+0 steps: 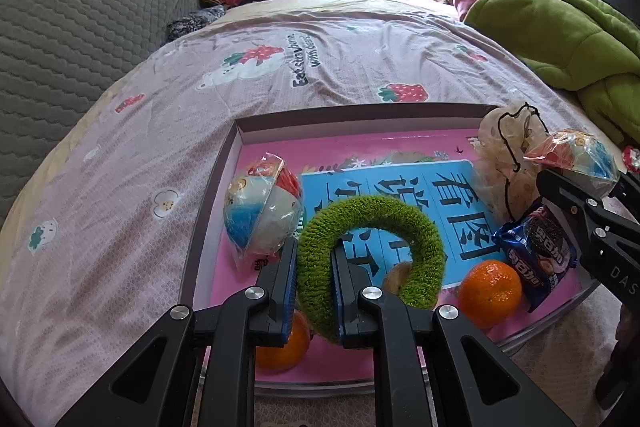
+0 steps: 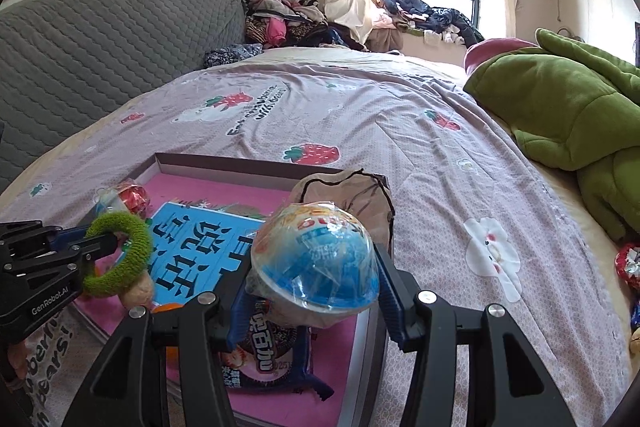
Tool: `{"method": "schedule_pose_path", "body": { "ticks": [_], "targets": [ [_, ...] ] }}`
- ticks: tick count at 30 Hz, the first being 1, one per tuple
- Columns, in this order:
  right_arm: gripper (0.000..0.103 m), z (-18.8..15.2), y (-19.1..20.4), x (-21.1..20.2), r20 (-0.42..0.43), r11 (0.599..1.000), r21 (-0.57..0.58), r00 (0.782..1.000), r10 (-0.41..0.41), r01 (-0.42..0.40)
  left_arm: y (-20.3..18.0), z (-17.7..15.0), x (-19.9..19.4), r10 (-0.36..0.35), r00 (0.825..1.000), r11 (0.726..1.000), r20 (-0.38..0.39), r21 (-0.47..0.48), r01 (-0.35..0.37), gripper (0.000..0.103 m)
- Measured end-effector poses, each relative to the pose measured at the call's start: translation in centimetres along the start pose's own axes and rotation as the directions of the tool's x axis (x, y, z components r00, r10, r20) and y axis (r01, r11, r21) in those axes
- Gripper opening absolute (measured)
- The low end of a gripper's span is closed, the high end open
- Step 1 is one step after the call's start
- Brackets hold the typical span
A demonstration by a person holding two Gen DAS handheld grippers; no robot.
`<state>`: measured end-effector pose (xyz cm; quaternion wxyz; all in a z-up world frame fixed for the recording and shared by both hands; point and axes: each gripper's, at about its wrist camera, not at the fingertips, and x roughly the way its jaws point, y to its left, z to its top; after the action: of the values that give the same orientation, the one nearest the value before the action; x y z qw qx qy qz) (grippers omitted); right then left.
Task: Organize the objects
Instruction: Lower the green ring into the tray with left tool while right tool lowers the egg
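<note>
Left wrist: left gripper (image 1: pixel 314 291) clamped on green ring (image 1: pixel 372 247); right gripper (image 2: pixel 314 297) clamped on wrapped ball (image 2: pixel 316 263), above tray (image 1: pixel 216 195).

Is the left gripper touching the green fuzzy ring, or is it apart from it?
Touching. In the left wrist view, the left gripper has its jaws closed on the band of the green fuzzy ring, one jaw outside the loop and one inside, pressing the fuzz.
</note>
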<state>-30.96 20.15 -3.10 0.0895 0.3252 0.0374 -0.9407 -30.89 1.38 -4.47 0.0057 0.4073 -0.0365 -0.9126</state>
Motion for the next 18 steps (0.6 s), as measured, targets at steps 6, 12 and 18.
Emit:
{"method": "schedule_pose_path", "body": {
  "ticks": [6, 12, 18],
  "targets": [
    [0.054, -0.3, -0.3, 0.8, -0.023, 1.000, 0.012, 1.000, -0.014, 0.015, 0.2, -0.3, 0.6, -0.003, 1.000, 1.000, -0.019, -0.005, 0.003, 0.015],
    [0.055, -0.5, -0.1, 1.0, -0.032, 1.000, 0.007, 0.999, -0.022, 0.022, 0.7, -0.6, 0.9, -0.028, 0.999, 0.999, -0.039, -0.030, 0.027, 0.015],
    [0.055, -0.6, 0.1, 1.2, -0.053, 1.000, 0.005, 0.998, -0.020, 0.021, 0.9, -0.7, 0.9, -0.038, 0.998, 0.999, -0.040, -0.038, 0.036, 0.016]
  ]
}}
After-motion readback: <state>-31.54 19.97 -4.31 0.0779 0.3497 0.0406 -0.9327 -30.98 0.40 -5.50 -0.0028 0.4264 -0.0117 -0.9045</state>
